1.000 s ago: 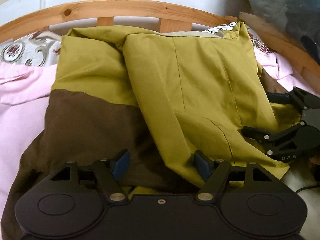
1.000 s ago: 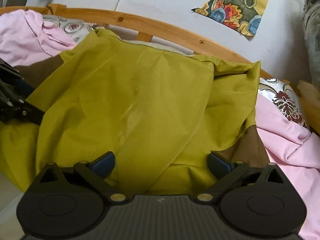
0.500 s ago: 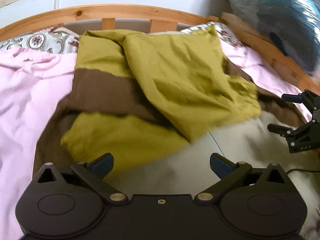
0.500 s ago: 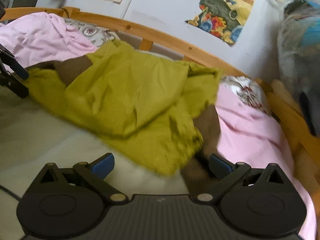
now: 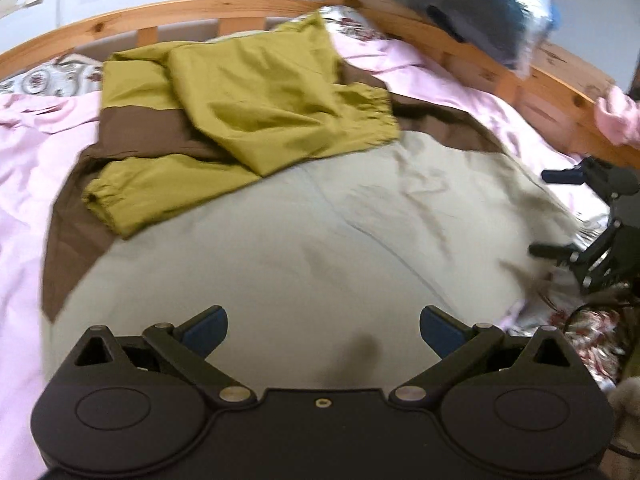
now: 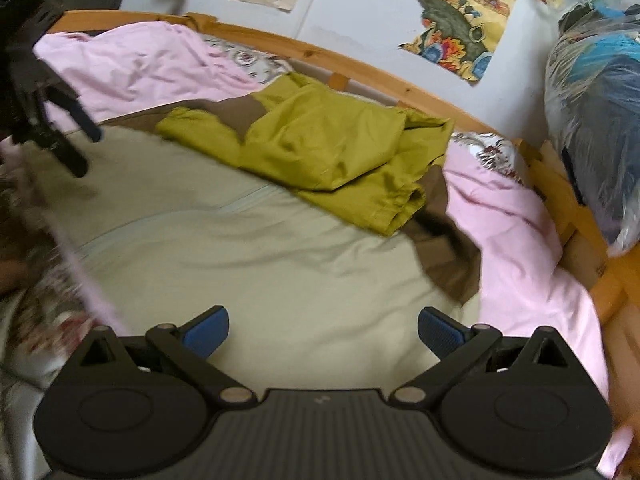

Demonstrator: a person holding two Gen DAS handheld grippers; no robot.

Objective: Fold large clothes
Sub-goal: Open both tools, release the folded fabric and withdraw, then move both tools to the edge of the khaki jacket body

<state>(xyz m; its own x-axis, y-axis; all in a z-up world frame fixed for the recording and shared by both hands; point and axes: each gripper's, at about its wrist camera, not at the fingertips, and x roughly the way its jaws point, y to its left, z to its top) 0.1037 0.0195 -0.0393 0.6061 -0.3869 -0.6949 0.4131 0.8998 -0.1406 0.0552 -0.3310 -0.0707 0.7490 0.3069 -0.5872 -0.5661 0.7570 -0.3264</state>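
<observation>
Bed: the pale sheet (image 5: 304, 240) fills the near and middle of both views, with a pink cover (image 6: 132, 68) bunched along the left and right edges and a wooden frame (image 5: 168, 12) at the far side.
Garment: the olive-and-brown garment (image 5: 260, 120) lies at the far end of the bed against the frame, doubled over itself, one gathered cuff (image 5: 100, 204) reaching out to the left and the other (image 5: 380, 116) to the right.
Step in hand: a fold looks just laid; I judge neither tool is working the cloth at this moment.
Next move: probably reach far again, take the loose cuffs or the near edge, and bring them over the body for a tighter packet.
Left tongs (image 5: 323, 326): spread wide, empty, hovering over bare sheet, well apart from the garment.
Right tongs (image 6: 323, 326): likewise wide and empty, low over the near sheet, aimed toward the garment.
</observation>
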